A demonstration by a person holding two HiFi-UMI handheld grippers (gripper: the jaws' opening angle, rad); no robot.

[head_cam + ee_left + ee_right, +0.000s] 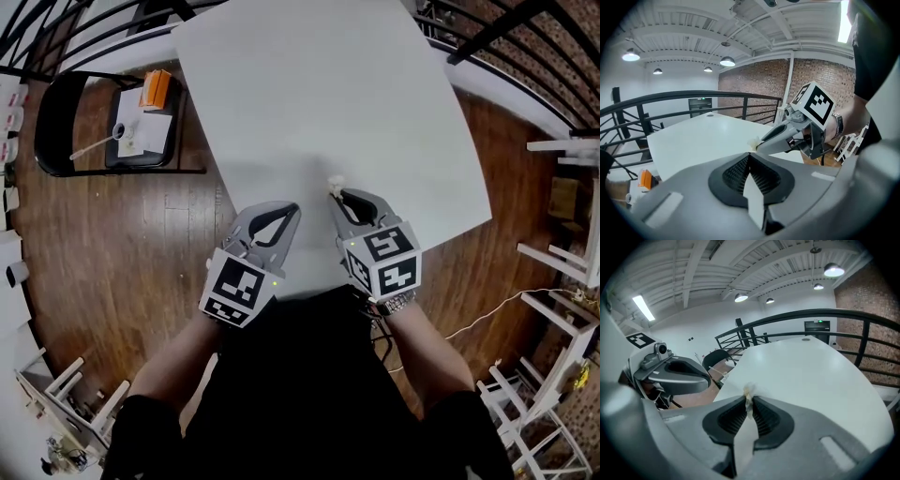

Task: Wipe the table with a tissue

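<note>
Our grey right gripper [749,398] pinches a small crumpled white tissue [749,391] at its tips, the square white table [328,94] ahead of it. Just beside it, our grey left gripper [750,157] has its jaws together on nothing.

Two hand-held grippers [285,212] [339,196], one tissue [335,181], one table [328,84]

it looked like a loft mezzanine. a brick wall [757,79], black railing [684,95], beamed white ceiling [693,273] with pendant lamps [727,61] and wooden plank floor [122,253] showed it.
</note>
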